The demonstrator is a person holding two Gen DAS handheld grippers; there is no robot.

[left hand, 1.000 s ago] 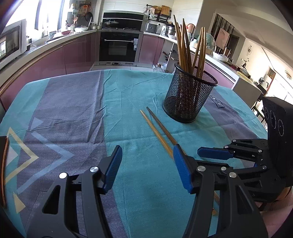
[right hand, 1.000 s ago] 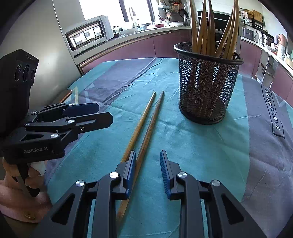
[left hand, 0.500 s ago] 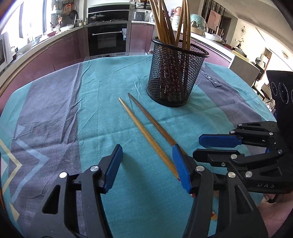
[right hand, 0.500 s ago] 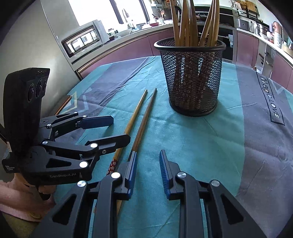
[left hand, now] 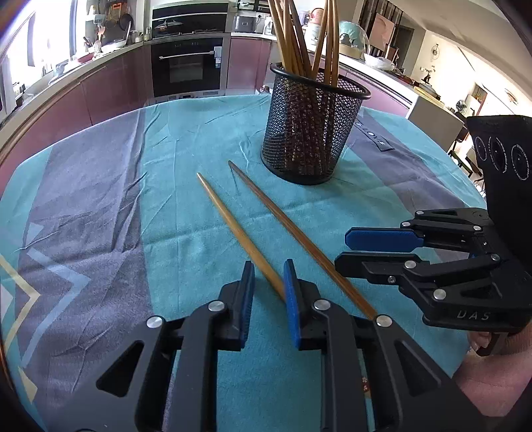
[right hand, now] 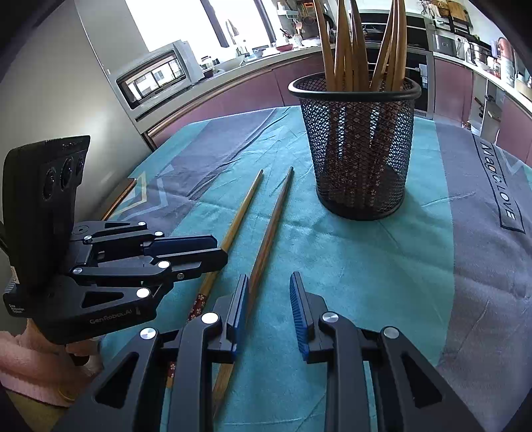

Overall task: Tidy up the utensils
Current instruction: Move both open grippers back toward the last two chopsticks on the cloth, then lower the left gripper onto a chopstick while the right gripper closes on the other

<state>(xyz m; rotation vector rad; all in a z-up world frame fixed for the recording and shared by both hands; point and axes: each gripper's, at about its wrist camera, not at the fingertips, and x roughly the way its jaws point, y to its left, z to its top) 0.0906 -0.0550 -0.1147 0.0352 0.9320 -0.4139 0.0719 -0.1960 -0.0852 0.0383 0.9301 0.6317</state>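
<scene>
Teal and grey cloth [left hand: 199,232] covers the surface. Built-in oven [left hand: 188,66] behind, flanked by maroon cabinets [left hand: 109,89]. Microwave [right hand: 156,78] on the counter [right hand: 232,74].

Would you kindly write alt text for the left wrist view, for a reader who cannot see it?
The left gripper, its jaws just closed in, straddles the lighter chopstick lying on a teal and grey tablecloth. A darker chopstick lies beside it, the right gripper near its end. Behind stands a black mesh holder full of chopsticks.

Daylight floods a kitchen window [right hand: 173,23] above mauve cabinets [left hand: 109,89] and a pale counter [right hand: 259,64] — a built-in black oven [left hand: 188,66], a silver microwave [right hand: 156,76] — around a teal-and-grey tablecloth [left hand: 186,216].
</scene>
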